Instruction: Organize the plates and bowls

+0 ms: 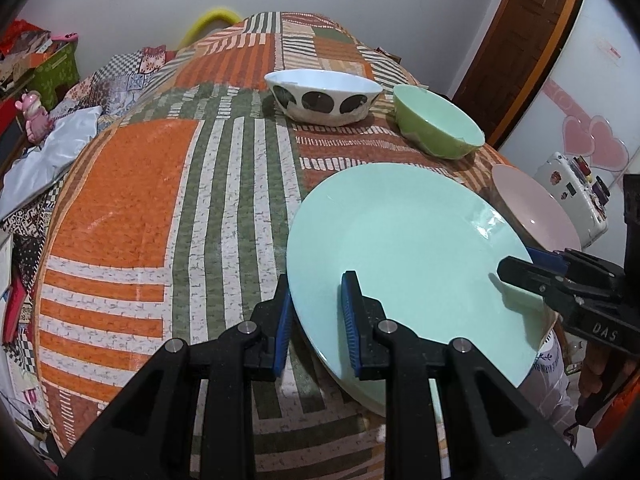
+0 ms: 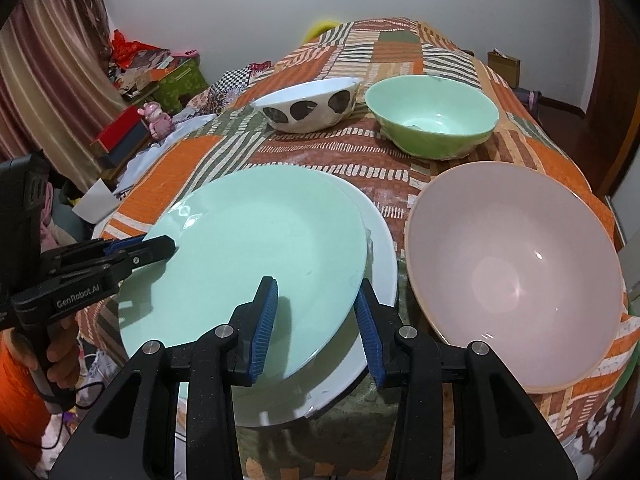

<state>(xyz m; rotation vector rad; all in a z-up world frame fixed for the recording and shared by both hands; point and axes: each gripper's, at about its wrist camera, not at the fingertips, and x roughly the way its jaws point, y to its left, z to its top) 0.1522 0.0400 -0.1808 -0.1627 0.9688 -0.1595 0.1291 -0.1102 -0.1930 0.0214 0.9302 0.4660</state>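
Note:
A mint-green plate (image 1: 400,240) (image 2: 260,240) hangs tilted just above a white plate (image 2: 380,256) at the table's near edge. My left gripper (image 1: 318,316) (image 2: 160,246) is shut on its left rim, one blue pad above and one below. My right gripper (image 2: 316,324) (image 1: 520,264) is shut on the opposite rim in the same way. A large pink bowl (image 2: 516,272) (image 1: 536,208) sits to the right of the plates. Farther back stand a green bowl (image 2: 432,116) (image 1: 436,124) and a white bowl with black spots (image 2: 308,110) (image 1: 324,100).
The table wears an orange, green and white patchwork cloth (image 1: 140,200). To the left, off the table, lie boxes, fabric and a pink toy figure (image 2: 158,120). A person's hand (image 2: 60,360) and orange sleeve hold the left gripper's handle.

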